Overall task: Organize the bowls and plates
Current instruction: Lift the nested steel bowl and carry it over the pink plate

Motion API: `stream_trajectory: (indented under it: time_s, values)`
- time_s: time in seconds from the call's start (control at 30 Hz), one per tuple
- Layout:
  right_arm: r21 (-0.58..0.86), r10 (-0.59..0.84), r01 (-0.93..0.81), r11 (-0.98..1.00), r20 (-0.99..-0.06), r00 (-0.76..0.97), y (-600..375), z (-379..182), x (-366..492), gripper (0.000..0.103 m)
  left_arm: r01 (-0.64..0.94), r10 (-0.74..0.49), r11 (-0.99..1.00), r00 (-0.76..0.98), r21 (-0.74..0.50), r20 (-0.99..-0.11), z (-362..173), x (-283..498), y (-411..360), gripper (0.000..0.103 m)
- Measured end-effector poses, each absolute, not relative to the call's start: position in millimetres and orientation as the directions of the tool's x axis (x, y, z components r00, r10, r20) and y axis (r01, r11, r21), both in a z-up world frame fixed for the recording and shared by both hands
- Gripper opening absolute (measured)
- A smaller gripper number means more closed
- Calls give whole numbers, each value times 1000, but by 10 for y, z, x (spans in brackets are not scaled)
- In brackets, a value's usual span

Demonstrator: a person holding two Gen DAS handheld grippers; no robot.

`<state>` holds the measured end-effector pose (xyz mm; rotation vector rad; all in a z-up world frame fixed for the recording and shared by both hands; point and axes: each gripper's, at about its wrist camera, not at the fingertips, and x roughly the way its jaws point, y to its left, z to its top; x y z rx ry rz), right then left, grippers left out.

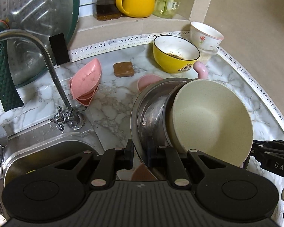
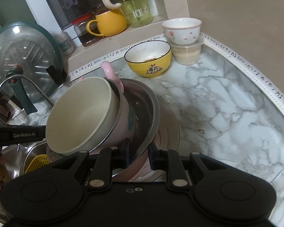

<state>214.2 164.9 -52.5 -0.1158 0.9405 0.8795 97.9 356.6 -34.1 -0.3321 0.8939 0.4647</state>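
Left gripper [image 1: 140, 156] clamped on the steel bowl [image 1: 147, 113] rim, right gripper [image 2: 139, 156] likewise pinching the opposite rim. Cream bowl [image 1: 212, 121] tilted inside, apparently over a pink cup [image 2: 121, 130], above the marble worktop [image 2: 227, 113].

Stacked bowls tilted above the marble tabletop

A speckled cream bowl [image 1: 212, 121] lies tipped inside a pink mug [image 2: 121, 126], nested in a shiny steel bowl [image 1: 147, 109]; behind stand a soiled yellow bowl [image 2: 148, 59] and a white flowered bowl [image 2: 181, 30].
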Motion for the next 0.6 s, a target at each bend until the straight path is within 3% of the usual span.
stream_trajectory:
  time_s: [0.6]
  values:
    - [246, 570, -703, 667, -776, 269, 1680, -698, 2163, 20, -504, 253, 861, 537, -66, -805, -473, 1025, 3492, 12]
